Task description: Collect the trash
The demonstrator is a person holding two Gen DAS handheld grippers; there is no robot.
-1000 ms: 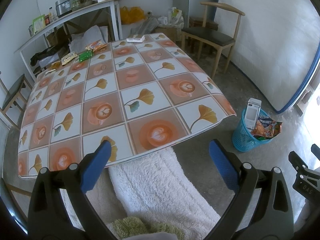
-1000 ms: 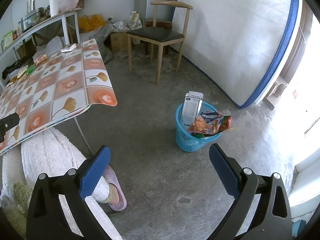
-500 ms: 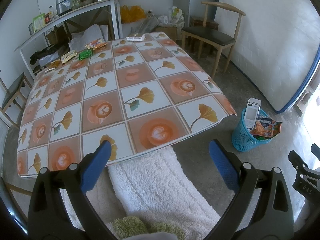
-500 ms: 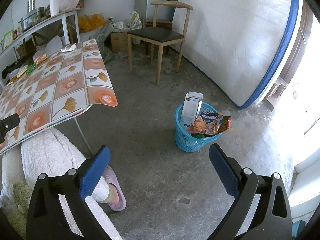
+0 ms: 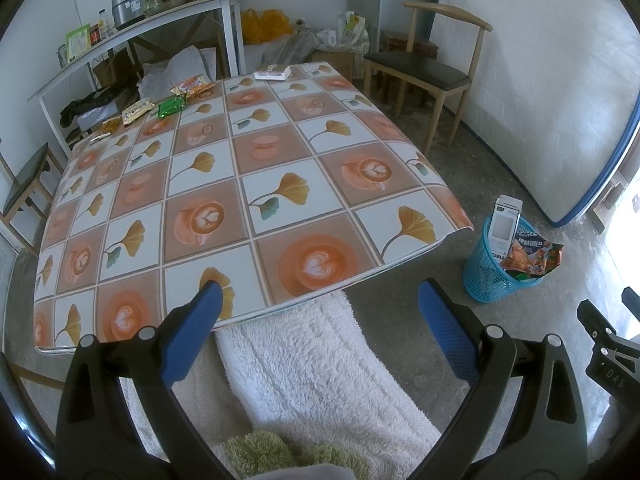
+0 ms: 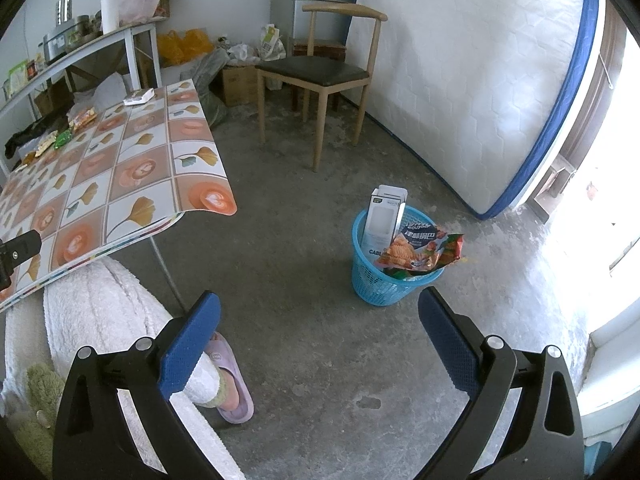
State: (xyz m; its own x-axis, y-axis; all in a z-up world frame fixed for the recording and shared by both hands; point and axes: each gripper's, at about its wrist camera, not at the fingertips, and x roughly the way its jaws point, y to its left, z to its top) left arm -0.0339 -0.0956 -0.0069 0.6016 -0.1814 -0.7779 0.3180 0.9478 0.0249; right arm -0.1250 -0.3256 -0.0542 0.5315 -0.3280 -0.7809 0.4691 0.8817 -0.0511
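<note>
A blue mesh bin (image 6: 376, 284) stands on the concrete floor and holds a white box (image 6: 384, 220) and an orange snack bag (image 6: 420, 250); it also shows in the left wrist view (image 5: 486, 280). Several snack wrappers, among them an orange one (image 5: 192, 86) and a green one (image 5: 172, 106), and a flat white packet (image 5: 273, 73) lie at the far edge of the patterned table (image 5: 240, 184). My left gripper (image 5: 320, 312) is open and empty over the table's near edge. My right gripper (image 6: 320, 316) is open and empty above the floor, short of the bin.
A wooden chair (image 6: 320, 72) stands beyond the bin. A white mattress (image 6: 472, 80) leans on the right wall. A cluttered white shelf (image 5: 132, 36) stands behind the table. The person's white fleece legs (image 5: 312, 368) and a pink slipper (image 6: 232, 384) are below the grippers.
The left wrist view has shifted slightly, so the table sits a little lower in the frame. Both grippers stay open and empty. The bin and wrappers have not moved.
</note>
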